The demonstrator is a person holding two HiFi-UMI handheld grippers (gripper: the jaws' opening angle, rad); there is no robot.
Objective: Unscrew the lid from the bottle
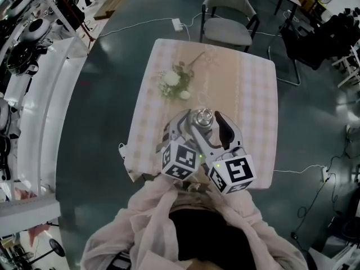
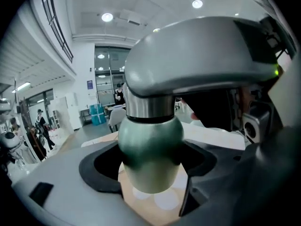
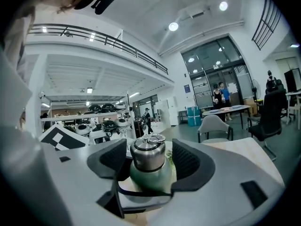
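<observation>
A green bottle (image 1: 201,126) with a steel lid (image 1: 203,117) stands on the checked tablecloth near the table's front edge. In the left gripper view the bottle's green body (image 2: 150,154) fills the gap of my left gripper (image 2: 150,171), and both dark pads lie against its sides. My right gripper (image 3: 149,161) sits higher, level with the lid (image 3: 148,152); its jaws stand apart with a narrow gap on each side of the lid. In the head view my left gripper (image 1: 192,126) and right gripper (image 1: 211,127) both meet at the bottle.
White flowers (image 1: 174,80) lie on the table (image 1: 253,94) beyond the bottle. A grey chair (image 1: 228,16) stands at the far side. A cable and a power strip (image 1: 178,24) lie on the floor. White shelving runs along the left.
</observation>
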